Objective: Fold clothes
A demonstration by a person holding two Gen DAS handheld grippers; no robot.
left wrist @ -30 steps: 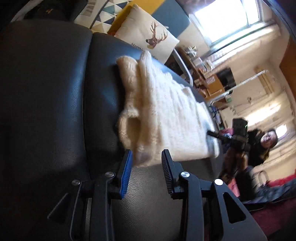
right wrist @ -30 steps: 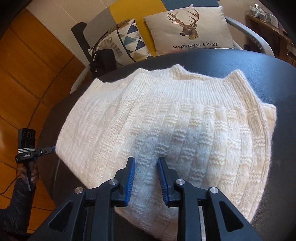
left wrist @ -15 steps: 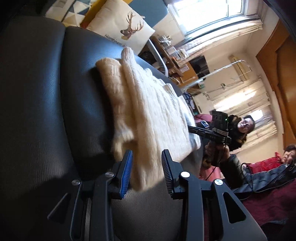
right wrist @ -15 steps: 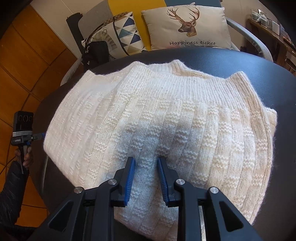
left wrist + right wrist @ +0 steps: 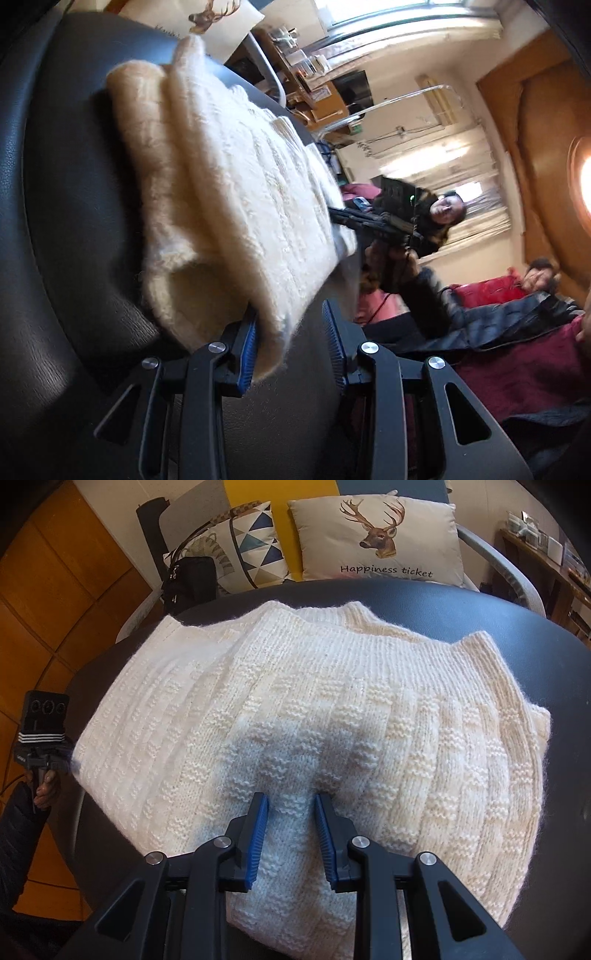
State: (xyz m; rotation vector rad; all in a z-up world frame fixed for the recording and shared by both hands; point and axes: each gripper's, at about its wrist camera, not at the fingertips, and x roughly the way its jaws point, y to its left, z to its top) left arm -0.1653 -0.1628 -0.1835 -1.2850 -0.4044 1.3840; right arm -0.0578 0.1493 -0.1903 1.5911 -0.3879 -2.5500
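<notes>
Window (image 5: 388,14) glare, left view blurred, fisheye edges.

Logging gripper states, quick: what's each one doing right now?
Left gripper: open, sweater edge between its jaws.
Right gripper: open, over the sweater.

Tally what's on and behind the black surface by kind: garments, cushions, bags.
Garments: 1, the cream knit sweater
Cushions: 2, the deer cushion and the triangle-pattern cushion
Bags: 1, the black bag
Total: 4
</notes>
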